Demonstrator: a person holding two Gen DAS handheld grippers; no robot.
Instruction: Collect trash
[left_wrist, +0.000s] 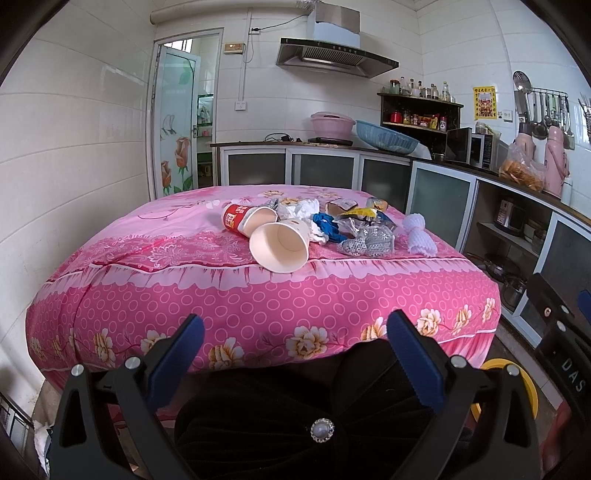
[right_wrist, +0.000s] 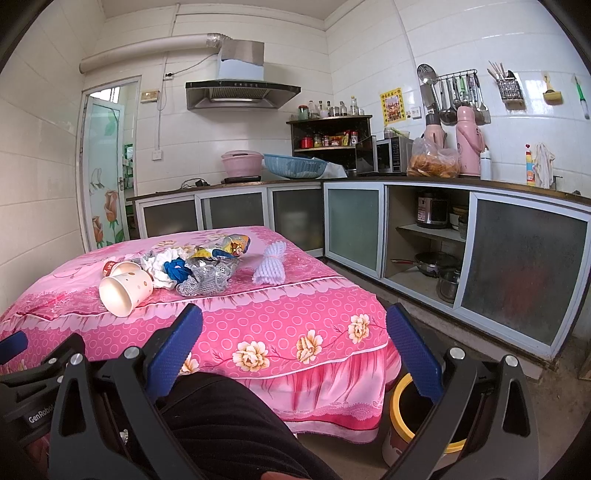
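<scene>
A heap of trash lies on the pink flowered tablecloth. A white paper cup lies on its side, mouth toward me, with a red-labelled cup behind it. To their right are crumpled white tissue, a blue scrap, silver foil wrappers, a yellow wrapper and white foam netting. My left gripper and right gripper both hang open below the table's near edge, holding nothing.
A yellow-rimmed bin stands on the floor at the table's right corner. A person's black-clad lap sits under the grippers. Kitchen cabinets with pots run along the right; a doorway is at the back left.
</scene>
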